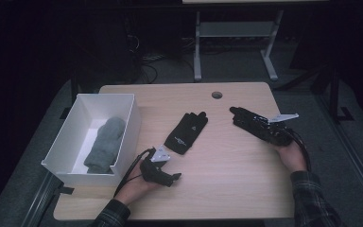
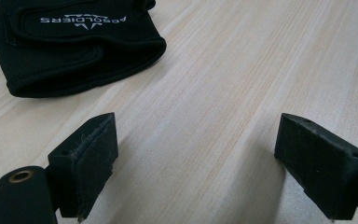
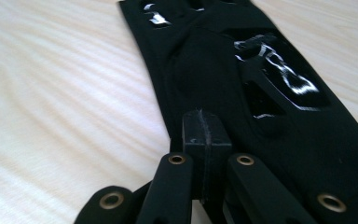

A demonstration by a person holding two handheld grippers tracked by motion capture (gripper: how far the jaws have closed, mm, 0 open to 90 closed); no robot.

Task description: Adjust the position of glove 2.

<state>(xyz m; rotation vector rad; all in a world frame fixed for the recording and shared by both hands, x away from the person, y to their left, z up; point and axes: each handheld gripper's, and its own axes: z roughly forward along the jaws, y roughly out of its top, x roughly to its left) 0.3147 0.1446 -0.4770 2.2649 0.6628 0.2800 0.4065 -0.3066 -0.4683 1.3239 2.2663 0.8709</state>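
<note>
A black glove with white lettering lies flat mid-table; its cuff shows at the top left of the left gripper view. My left gripper rests near the table's front edge, just short of that cuff. It stands open over bare wood with nothing between the jaws. A second black glove with shiny printing lies at the right. My right gripper lies over its wrist end with jaws shut. Whether fabric is pinched between them I cannot tell.
A white open box stands at the table's left edge with a grey mitten lying inside. The wooden table has a round cable hole near its far edge. Dark floor and a desk frame lie beyond.
</note>
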